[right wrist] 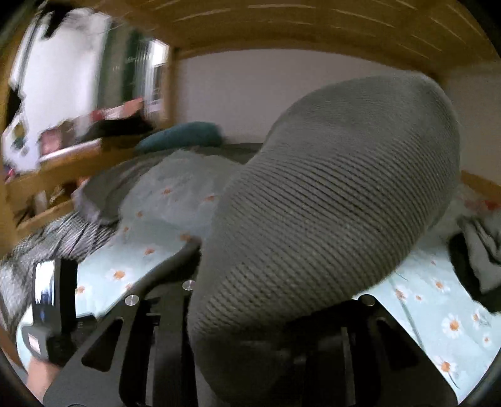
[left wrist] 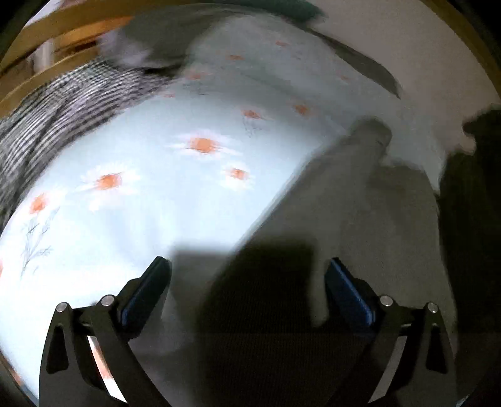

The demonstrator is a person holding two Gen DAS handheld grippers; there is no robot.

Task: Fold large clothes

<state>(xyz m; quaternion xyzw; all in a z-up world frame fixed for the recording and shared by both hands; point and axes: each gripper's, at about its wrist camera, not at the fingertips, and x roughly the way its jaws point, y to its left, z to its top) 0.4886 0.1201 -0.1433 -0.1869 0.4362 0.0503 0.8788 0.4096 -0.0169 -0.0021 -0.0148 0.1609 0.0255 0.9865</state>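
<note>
A grey ribbed knit garment [right wrist: 328, 203] bulges up in front of the right wrist camera and hides the right fingertips; my right gripper [right wrist: 250, 313] is shut on it. In the left wrist view the same grey garment [left wrist: 344, 219] lies on the pale blue daisy-print bed sheet [left wrist: 141, 203], a sleeve end pointing away. My left gripper [left wrist: 247, 281] is open just above the garment's near edge, its blue-padded fingers [left wrist: 150, 288] spread wide with nothing between them.
A black-and-white checked cloth [left wrist: 62, 106] lies at the sheet's left. A dark garment [left wrist: 469, 203] sits at the right. A teal pillow [right wrist: 181, 136] lies at the bed's far end. Wooden bunk frame [right wrist: 281, 28] overhead and a rail [right wrist: 62, 162] at left.
</note>
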